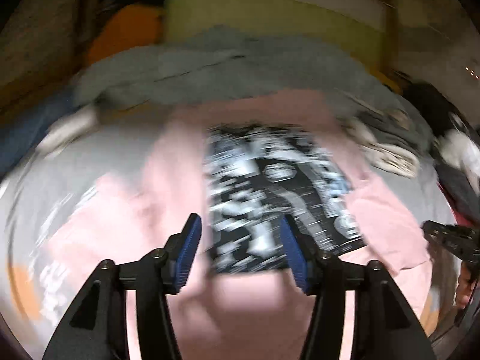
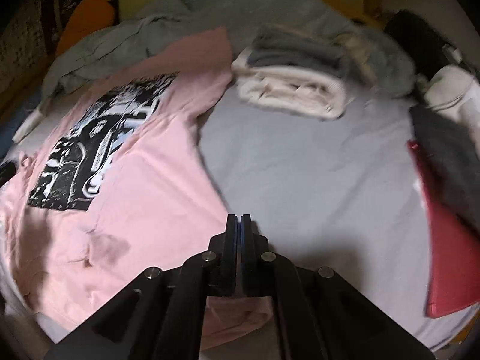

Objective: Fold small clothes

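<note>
A pink T-shirt (image 1: 168, 186) with a black-and-white print (image 1: 270, 186) lies spread on a grey bedsheet (image 1: 75, 162). My left gripper (image 1: 240, 240) is open and empty, its blue pads (image 1: 189, 249) hovering over the shirt near the print; the view is motion-blurred. In the right wrist view the same pink T-shirt (image 2: 144, 198) lies at left. My right gripper (image 2: 239, 225) is shut at the shirt's right hem edge; pink fabric shows beneath the fingers, and it seems pinched. The right gripper also shows at the left view's right edge (image 1: 450, 237).
A grey-blue blanket (image 2: 240, 9) is bunched at the back. Folded cream and grey clothes (image 2: 294, 81) lie behind the bare sheet (image 2: 315, 174). A red garment (image 2: 453, 255) under a dark grey one (image 2: 444, 156) lies right. An orange object (image 2: 87, 18) sits back left.
</note>
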The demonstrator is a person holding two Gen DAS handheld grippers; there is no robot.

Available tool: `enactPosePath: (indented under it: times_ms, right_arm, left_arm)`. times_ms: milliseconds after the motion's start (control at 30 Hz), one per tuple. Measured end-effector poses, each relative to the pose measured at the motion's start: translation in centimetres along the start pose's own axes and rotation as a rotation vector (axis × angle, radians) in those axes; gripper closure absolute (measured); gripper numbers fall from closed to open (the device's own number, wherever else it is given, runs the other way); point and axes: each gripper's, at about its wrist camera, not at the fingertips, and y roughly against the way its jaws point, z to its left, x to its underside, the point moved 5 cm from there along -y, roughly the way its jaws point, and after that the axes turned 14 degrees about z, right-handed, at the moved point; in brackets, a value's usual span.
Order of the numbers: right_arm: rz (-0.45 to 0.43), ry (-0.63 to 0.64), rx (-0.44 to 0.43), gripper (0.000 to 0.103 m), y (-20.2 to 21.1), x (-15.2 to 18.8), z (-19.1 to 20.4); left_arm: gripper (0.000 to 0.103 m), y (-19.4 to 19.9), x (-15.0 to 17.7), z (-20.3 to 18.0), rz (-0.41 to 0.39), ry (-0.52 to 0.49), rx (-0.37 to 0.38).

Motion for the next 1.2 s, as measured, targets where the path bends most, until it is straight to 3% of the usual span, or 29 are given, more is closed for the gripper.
enactPosePath:
  times_ms: [133, 200, 333, 467, 600, 700, 733, 767, 900, 1033, 1133, 1200]
  right_arm:
    - [-0.042, -0.002, -0.118, 0.103, 1.1, -0.2, 0.6]
    - [-0.057, 0.009, -0.134, 0.103, 1.4, -0.4, 1.1]
    - [-0.077, 0.016, -0.163, 0.103, 1.8, -0.3, 1.6]
    - [-0.085, 0.012, -0.201, 0.103, 2.1, -0.3, 1.7]
    - [-0.102, -0.002, -0.188, 0.103, 2.3, -0.4, 1.4]
    - [-0.086, -0.015, -0.209, 0.103, 2.1, -0.4, 1.3]
    - [-0.081, -0.012, -0.216, 0.103, 2.1, -0.4, 1.3]
    - [-0.079, -0.006, -0.210, 0.103, 2.0, -0.3, 1.4]
    - [-0.079, -0.021, -0.141, 0.103, 1.8, -0.3, 1.1]
    - [-0.047, -0.081, -0.180, 0.103, 1.3, -0.3, -0.2]
    - [-0.037, -0.102, -0.205, 0.103, 1.3, -0.3, -0.6]
    - [-0.036, -0.101, -0.211, 0.103, 1.3, -0.4, -0.4]
  left_arm:
    - [0.046, 1.1, 1.7, 6.8, 0.027, 0.193, -0.030]
    - [0.046, 1.2, 2.2, 9.5, 0.033, 0.263, -0.063]
    - [0.046, 0.9, 3.1, 15.0, 0.055, 0.447, -0.031]
    - [0.046, 0.0, 3.7, 18.5, 0.080, 0.524, -0.075]
    - [0.048, -1.2, 4.2, 20.7, 0.108, 0.594, -0.022]
    - [0.085, -3.2, 4.3, 22.1, 0.139, 0.644, -0.033]
    - [0.090, -3.0, 3.9, 22.1, 0.125, 0.633, -0.018]
    - [0.102, -2.8, 3.5, 21.7, 0.119, 0.611, 0.003]
    - [0.101, 0.0, 1.6, 21.1, 0.002, 0.539, -0.048]
    - [0.101, 4.6, 0.0, 19.7, -0.151, 0.433, -0.105]
    - [0.102, 5.8, -1.3, 18.4, -0.165, 0.364, -0.146]
    - [0.102, 6.1, -1.7, 16.1, -0.185, 0.250, -0.207]
